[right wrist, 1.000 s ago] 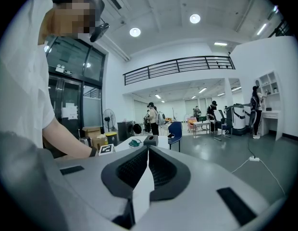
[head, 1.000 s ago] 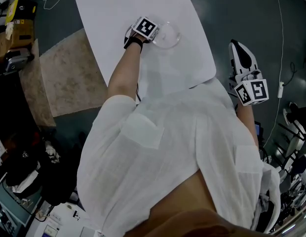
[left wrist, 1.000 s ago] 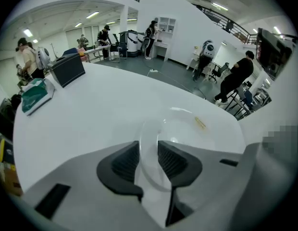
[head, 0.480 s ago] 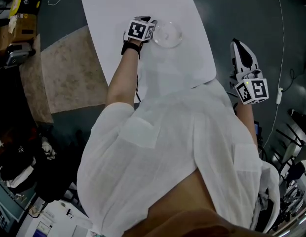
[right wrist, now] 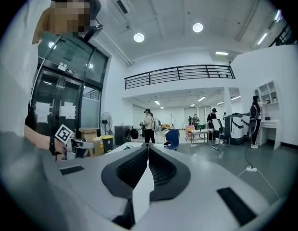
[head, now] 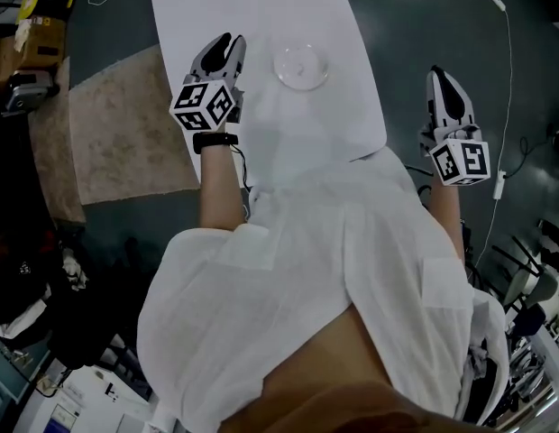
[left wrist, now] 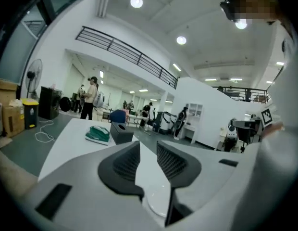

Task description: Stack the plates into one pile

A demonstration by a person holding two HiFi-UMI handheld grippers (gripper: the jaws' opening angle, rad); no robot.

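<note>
A pile of clear glass plates [head: 300, 66] rests on the white table [head: 261, 7], and its rim shows pale under the jaws in the left gripper view [left wrist: 156, 205]. My left gripper [head: 227, 43] hangs above the table's left part, to the left of the pile and apart from it. In the left gripper view my left gripper [left wrist: 148, 150] has a gap between its jaws; they are closing with nothing between them. My right gripper [head: 440, 73] is off the table's right side over the dark floor. My right gripper [right wrist: 148, 148] has its pads together and holds nothing.
A green flat item [left wrist: 98, 134] and a dark box [left wrist: 121, 133] lie at the table's far end. A beige rug [head: 117, 133] lies left of the table, a cable [head: 505, 79] on the floor at the right. People stand far back in the hall.
My left gripper has let go of the plate pile, risen and swung left, away from it. The pile stays on the table. My right gripper has hardly moved.
</note>
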